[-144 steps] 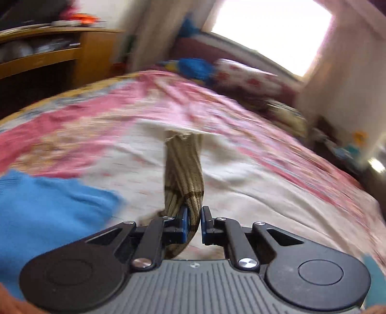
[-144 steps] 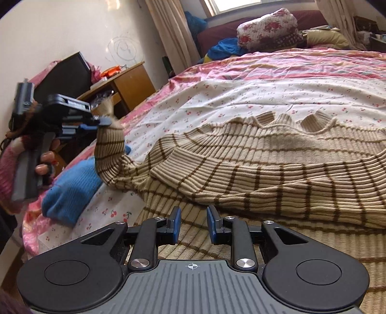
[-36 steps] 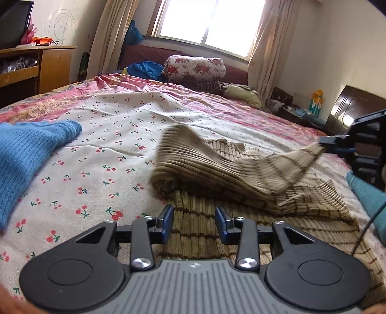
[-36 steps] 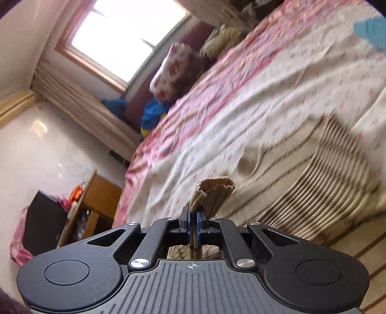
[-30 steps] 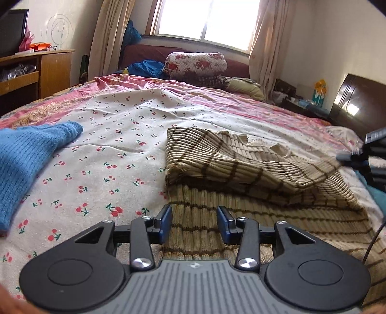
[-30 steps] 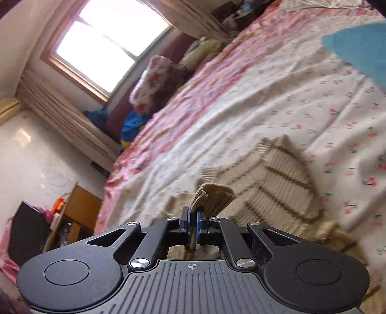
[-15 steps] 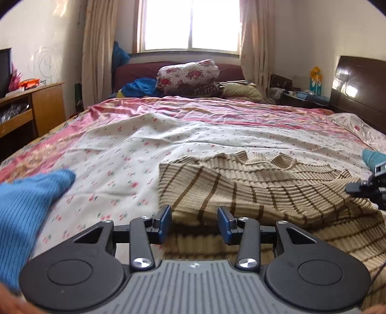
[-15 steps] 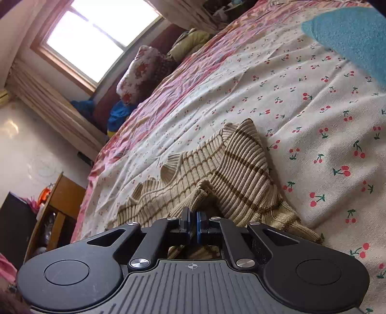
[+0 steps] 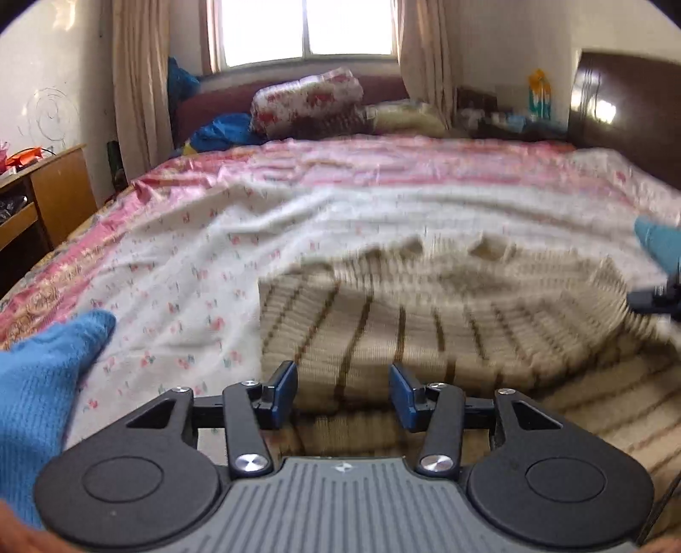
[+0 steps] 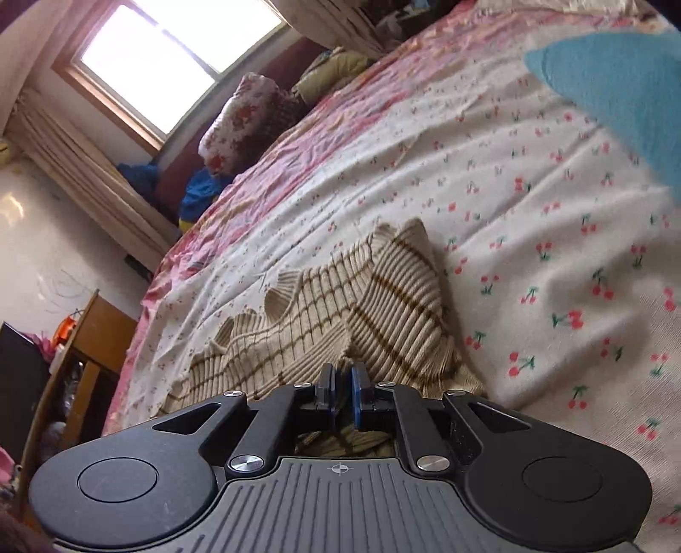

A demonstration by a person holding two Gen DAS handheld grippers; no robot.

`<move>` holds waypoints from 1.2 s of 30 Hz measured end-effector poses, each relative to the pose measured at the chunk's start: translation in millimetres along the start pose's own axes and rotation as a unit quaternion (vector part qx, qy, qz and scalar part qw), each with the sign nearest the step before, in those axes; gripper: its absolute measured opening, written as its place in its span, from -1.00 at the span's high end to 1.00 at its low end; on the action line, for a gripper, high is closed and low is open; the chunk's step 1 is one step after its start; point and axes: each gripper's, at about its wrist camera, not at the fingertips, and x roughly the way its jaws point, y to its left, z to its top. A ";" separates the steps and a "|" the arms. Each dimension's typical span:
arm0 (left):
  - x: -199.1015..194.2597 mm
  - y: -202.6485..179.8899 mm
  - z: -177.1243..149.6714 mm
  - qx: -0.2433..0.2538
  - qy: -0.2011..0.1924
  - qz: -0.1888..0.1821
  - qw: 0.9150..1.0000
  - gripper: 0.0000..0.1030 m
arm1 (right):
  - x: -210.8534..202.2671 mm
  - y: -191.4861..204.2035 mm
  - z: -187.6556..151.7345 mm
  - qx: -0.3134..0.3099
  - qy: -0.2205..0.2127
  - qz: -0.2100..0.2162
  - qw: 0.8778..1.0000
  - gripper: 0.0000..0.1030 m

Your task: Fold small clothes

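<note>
Setting: A bed (image 9: 178, 272) spread with a cherry-print sheet and a pink quilt carried a beige ribbed sweater (image 9: 425, 323) with brown stripes, lying flat near the bed's middle, its sleeves folded in over the body.
Surroundings: A blue knit garment (image 9: 38, 374) lay on the sheet to the left of the sweater, apart from it; a teal garment (image 10: 617, 81) lay off to the right. A floral pillow (image 9: 306, 100) sat at the far end under the window (image 9: 306, 29), and a wooden desk (image 9: 51, 191) stood against the left wall.
In the way: Nothing lay on the sweater; in the left view it was blurred by motion.
Left tongs: The left tongs (image 9: 342, 393) stood wide apart, just above the sweater's near fold, gripping nothing.
Right tongs: The right tongs (image 10: 340, 389) sat low on the sweater's right side, nearly together, a narrow gap showing; whether cloth was pinched there could not be told.
Change: Half a second earlier the right tongs were closed tight on the sleeve cuff; the gap had since appeared. A second earlier that sleeve was still in the air; it now lay across the body.
</note>
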 end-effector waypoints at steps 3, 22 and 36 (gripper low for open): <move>0.0 -0.4 18.7 -0.011 -0.021 -0.009 1.000 -0.03 | -1.3 11.1 5.3 -0.036 -0.007 0.004 0.999 0.79; 157.6 -38.1 81.5 0.021 0.068 0.011 0.997 -0.02 | 145.1 71.9 37.5 -0.217 0.063 -0.046 0.973 0.91; 132.2 -22.4 86.6 -0.018 0.046 0.059 0.997 -0.02 | 112.8 70.2 52.0 -0.221 0.026 -0.066 0.973 0.78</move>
